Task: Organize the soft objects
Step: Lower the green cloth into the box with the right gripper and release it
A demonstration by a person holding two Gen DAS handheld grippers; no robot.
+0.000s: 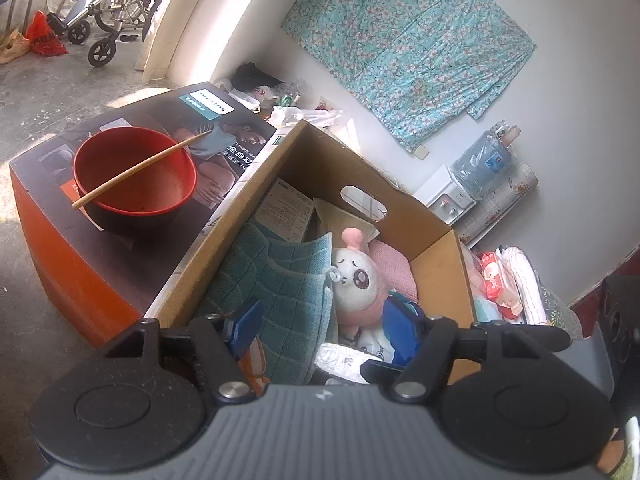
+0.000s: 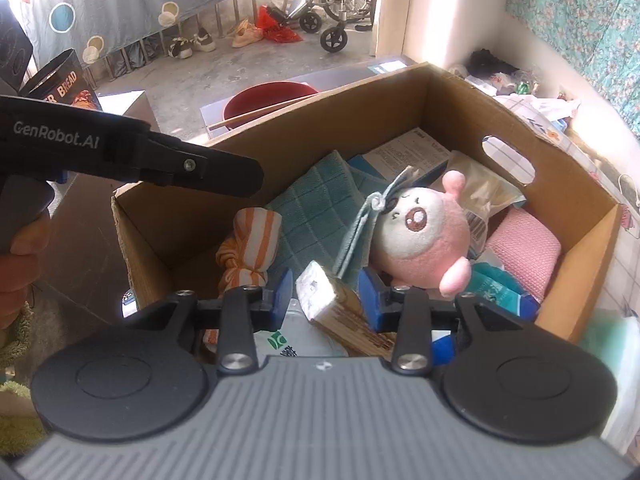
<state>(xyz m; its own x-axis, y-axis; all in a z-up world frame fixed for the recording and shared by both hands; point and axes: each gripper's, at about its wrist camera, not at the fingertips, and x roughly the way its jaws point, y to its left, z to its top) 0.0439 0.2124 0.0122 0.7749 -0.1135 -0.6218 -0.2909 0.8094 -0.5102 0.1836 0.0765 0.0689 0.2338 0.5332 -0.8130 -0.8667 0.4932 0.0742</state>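
An open cardboard box (image 1: 436, 256) (image 2: 448, 92) holds a pink and white plush toy (image 1: 358, 280) (image 2: 424, 236), a teal checked cloth (image 1: 276, 280) (image 2: 316, 216), a pink knitted cloth (image 1: 394, 268) (image 2: 524, 252), an orange striped rolled cloth (image 2: 250, 244), papers and packets. My left gripper (image 1: 324, 326) is open above the box's near end, over the teal cloth and the plush. My right gripper (image 2: 326, 294) is open with a brown and silver packet (image 2: 340, 308) between its fingers, not clamped. The left gripper's body (image 2: 132, 152) crosses the right wrist view.
A red bowl (image 1: 134, 176) with a chopstick sits on a dark printed carton (image 1: 80, 256) left of the box. Tissue packs and towels (image 1: 512, 284) lie right of it. A water dispenser (image 1: 460, 192) and a floral cloth (image 1: 408, 40) stand by the wall. A wheelchair (image 1: 116, 4) is far left.
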